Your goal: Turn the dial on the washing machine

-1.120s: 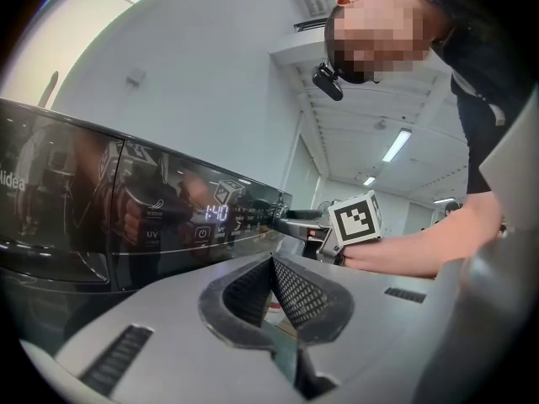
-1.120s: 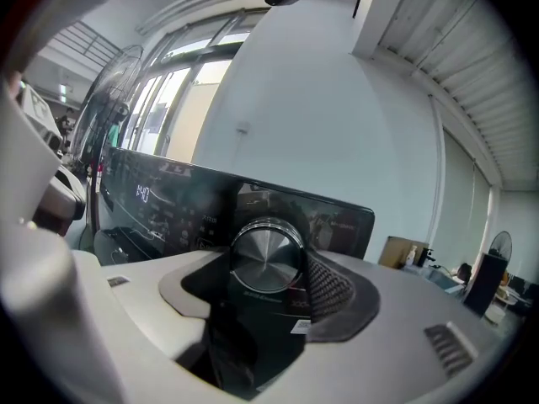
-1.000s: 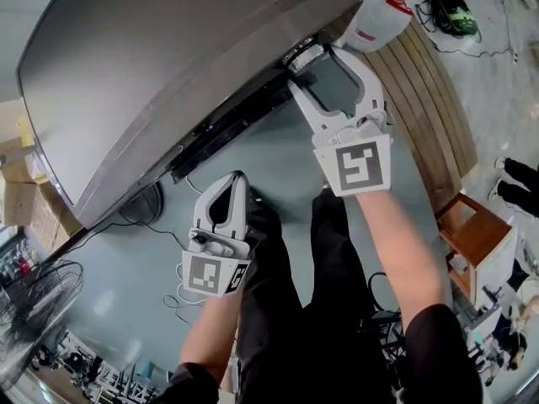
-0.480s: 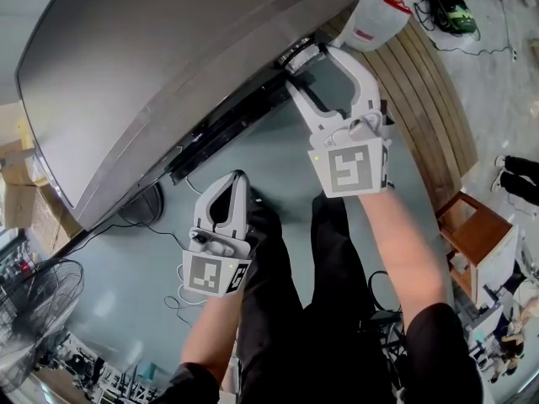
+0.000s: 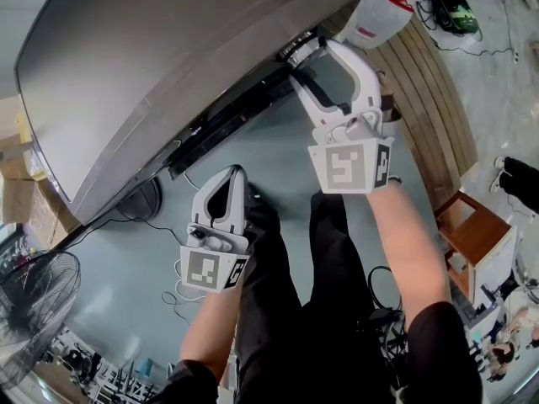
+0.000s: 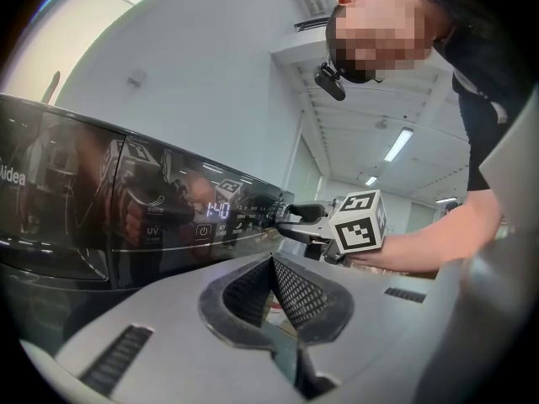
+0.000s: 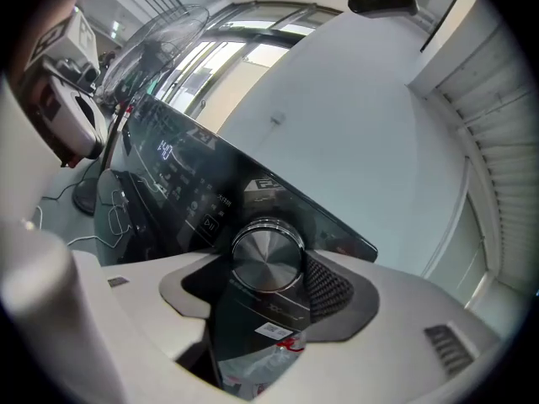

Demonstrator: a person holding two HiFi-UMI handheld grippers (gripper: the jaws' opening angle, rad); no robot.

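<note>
We see a brushed, shiny metal dial (image 7: 268,259) set in the washing machine's (image 5: 168,57) glossy black, mirror-smooth control panel (image 7: 168,175).

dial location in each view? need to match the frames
Head view: dial upper centre-right, at the front edge of the washer, between the jaws of the right gripper.
Left gripper view: centre, panel's right end, mostly hidden behind the right gripper.
Right gripper view: lower centre, clamped between the jaws.
Shared landmark: black control panel; its lit display shows in both gripper views.

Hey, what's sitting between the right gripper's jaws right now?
The washing machine's silver dial fills the gap between the jaws of the right gripper, with nothing else there. The right gripper view shows this.
</note>
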